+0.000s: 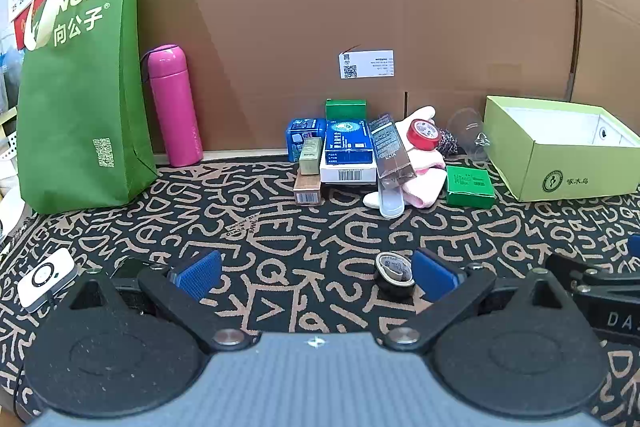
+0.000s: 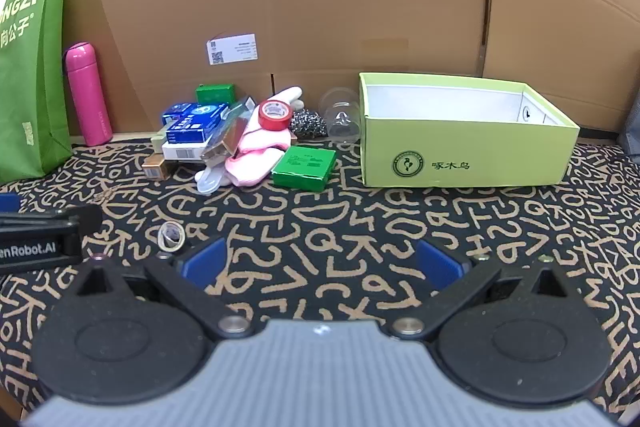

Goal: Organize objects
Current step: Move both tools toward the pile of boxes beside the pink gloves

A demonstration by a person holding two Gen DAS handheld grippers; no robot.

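Task barely begun, as I judge it: the light green box (image 2: 460,155) at the table's (image 2: 360,227) back right stands empty, the clutter pile (image 2: 240,135) sits unsorted at the back edge against a cardboard wall (image 2: 320,7), and both my left tool (image 1: 316,273) and right tool (image 2: 320,263) hover released over the letter-patterned cloth.

Even, bright indoor light, soft shadows on cardboard wall (image 1: 280,27); heavy fisheye bending, dark corners, sharp focus throughout.
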